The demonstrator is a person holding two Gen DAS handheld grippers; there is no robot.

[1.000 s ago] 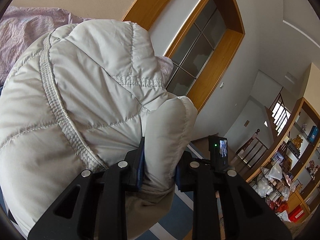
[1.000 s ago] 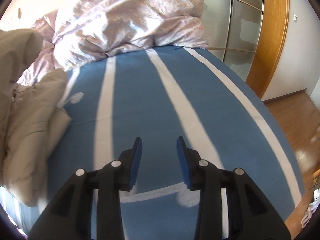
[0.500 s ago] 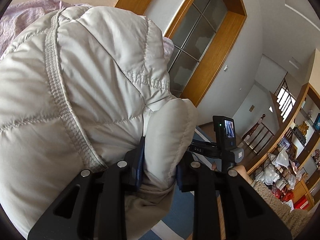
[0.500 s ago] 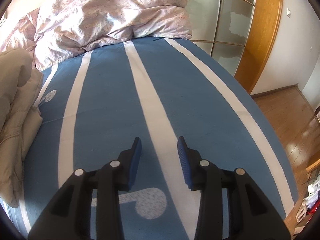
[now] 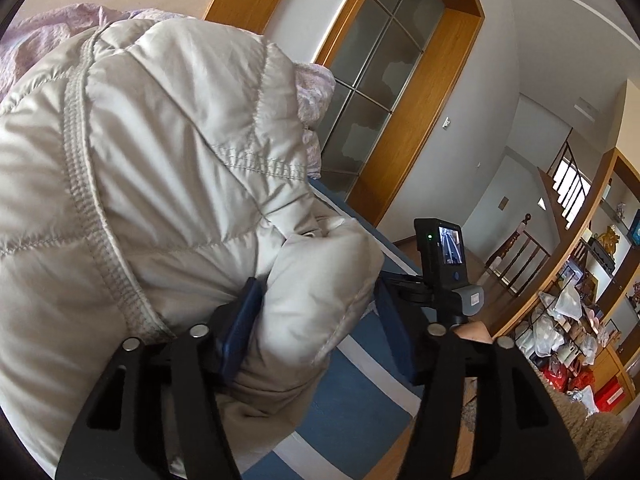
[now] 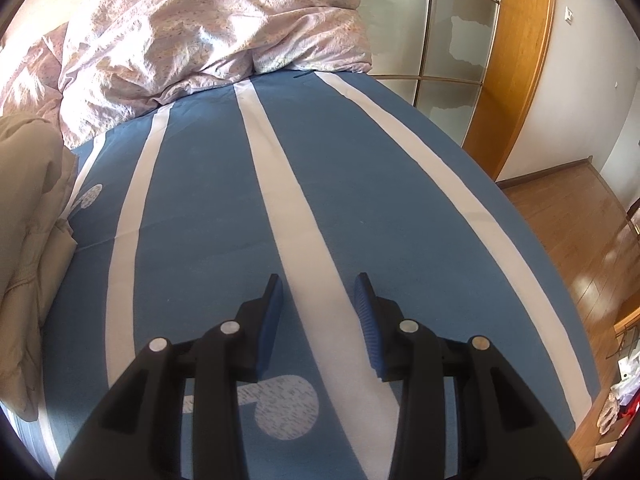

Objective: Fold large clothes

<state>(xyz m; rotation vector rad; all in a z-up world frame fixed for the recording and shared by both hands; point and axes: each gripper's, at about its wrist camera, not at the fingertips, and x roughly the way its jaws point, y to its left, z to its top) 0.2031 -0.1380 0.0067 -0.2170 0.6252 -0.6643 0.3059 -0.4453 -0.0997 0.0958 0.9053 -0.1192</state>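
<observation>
A large beige quilted puffer jacket [image 5: 152, 184] fills the left wrist view. My left gripper [image 5: 316, 300] now stands open: a puffy fold of the jacket lies between its blue pads, touching the left pad [image 5: 240, 324], with a gap to the right pad. In the right wrist view the jacket [image 6: 28, 240] lies bunched at the left edge of the bed. My right gripper [image 6: 318, 304] is open and empty, low over the blue sheet with white stripes [image 6: 360, 184]. The right gripper also shows in the left wrist view [image 5: 444, 268].
A crumpled pink floral duvet [image 6: 208, 28] lies at the head of the bed. A wood-framed glass panel [image 6: 516, 60] stands beyond the bed's right side. Wooden floor [image 6: 576, 216] lies to the right. Cluttered shelves [image 5: 572, 320] line the room's far side.
My left gripper's jaws have opened, loosening their hold on the jacket fold. My right gripper has moved over the sheet, away from the jacket, and stays open.
</observation>
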